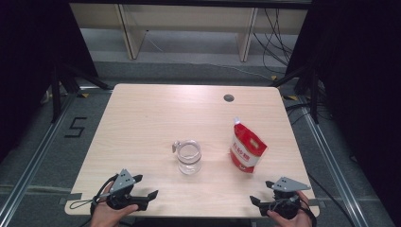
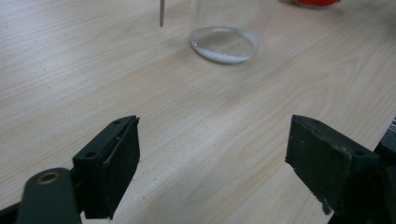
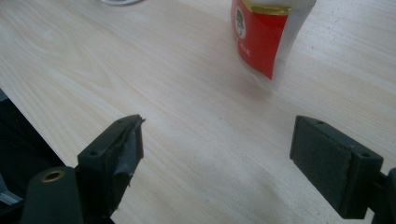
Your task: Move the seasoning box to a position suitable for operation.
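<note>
**Both grippers poised at the near edge**

At the table's (image 1: pixel 142 113) near edge the left gripper (image 1: pixel 137 196) and right gripper (image 1: pixel 269 201) rest, jaws wide apart, holding nothing; nothing looks started yet; farther in, near the middle, stands a glass jug (image 1: pixel 189 157) with a little white powder; right of it a red pouch (image 1: pixel 247 147); probably next, a reach for the pouch.

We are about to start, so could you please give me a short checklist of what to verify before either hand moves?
1. Left tongs open, nothing held: ok.
2. Right tongs open, nothing held: ok.
3. Glass pitcher upright, apart from the pouch: ok.
4. Red pouch standing, its spout up: ok.
5. Pouch cap on or off: cannot tell.
6. White layer lies in the pitcher's base; what it is: cannot tell.
</note>
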`<state>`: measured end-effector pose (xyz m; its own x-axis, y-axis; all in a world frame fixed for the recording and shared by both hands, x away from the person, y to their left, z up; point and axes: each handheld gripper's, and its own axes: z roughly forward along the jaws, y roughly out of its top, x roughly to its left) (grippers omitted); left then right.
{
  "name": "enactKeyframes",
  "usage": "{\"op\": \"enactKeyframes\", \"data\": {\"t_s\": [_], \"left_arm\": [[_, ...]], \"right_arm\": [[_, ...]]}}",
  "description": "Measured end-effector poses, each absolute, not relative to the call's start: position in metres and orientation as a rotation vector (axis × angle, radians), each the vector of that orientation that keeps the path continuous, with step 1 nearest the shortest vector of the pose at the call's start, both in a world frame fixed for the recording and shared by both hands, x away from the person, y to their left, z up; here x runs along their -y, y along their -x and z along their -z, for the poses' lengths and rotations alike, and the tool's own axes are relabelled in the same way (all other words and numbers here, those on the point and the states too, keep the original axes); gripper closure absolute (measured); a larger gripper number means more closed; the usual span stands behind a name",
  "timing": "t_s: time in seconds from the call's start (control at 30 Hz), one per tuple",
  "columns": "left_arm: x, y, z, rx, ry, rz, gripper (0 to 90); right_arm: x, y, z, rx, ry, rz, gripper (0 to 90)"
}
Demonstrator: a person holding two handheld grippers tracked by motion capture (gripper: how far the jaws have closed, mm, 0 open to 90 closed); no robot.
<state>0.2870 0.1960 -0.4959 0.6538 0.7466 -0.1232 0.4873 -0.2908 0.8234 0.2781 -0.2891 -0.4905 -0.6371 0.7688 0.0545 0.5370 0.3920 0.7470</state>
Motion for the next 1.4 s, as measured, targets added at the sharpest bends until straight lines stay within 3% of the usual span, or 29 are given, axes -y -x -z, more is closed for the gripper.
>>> {"op": "enactKeyframes", "data": {"t_s": [0.67, 1.0, 1.4], "left_arm": [[-0.185, -0.306, 0.485, -0.923, -1.952, -0.376, 25.7], [-0.182, -0.327, 0.473, -0.909, -1.964, -0.444, 27.4], [-0.169, -0.363, 0.476, -0.926, -1.968, -0.505, 46.4]], "right_arm": [[0.290, -0.276, 0.489, -2.331, -1.203, -1.146, 19.4], [0.293, -0.279, 0.490, -2.325, -1.163, -1.137, 20.7], [0.290, -0.278, 0.491, -2.319, -1.211, -1.166, 21.4]]}}
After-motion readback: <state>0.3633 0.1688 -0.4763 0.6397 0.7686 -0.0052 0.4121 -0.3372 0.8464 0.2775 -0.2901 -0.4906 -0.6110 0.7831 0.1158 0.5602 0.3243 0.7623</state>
